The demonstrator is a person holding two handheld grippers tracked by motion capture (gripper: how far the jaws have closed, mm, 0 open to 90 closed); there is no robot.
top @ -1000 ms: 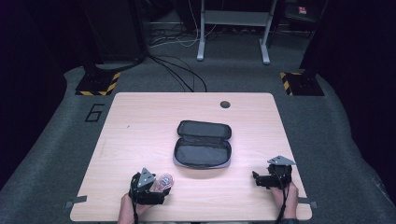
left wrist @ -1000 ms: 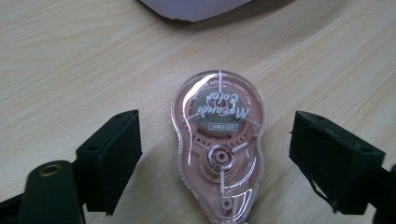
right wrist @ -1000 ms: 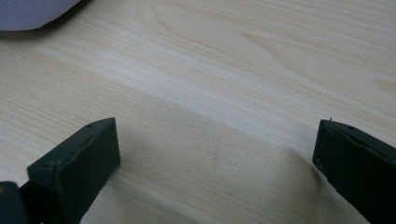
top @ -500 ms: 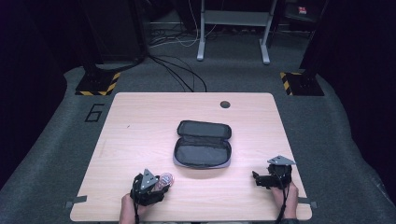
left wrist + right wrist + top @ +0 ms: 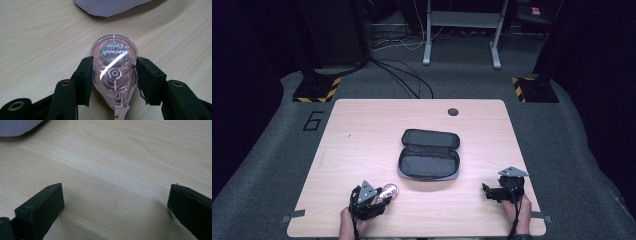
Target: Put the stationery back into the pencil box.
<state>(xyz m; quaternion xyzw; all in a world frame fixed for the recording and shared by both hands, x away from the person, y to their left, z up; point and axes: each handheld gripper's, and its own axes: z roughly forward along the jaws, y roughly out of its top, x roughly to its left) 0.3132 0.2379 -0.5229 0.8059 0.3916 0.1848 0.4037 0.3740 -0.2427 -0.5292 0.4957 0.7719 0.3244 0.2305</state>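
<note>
At the lower left of the high view, the left gripper [image 5: 382, 196] grips a pink, clear-cased, teardrop-shaped correction tape dispenser [image 5: 114, 75] by its two sides, low over the pale wooden table [image 5: 362, 140]; the pick-up looks done or nearly so, and the likely remaining step is carrying it into the open dark grey zip-up fabric pencil case [image 5: 430, 155] lying empty at the table's centre. The right gripper [image 5: 488, 193], at the lower right, rests with its jaws spread wide and nothing between them, and bare tabletop lies between dispenser and case.
</note>
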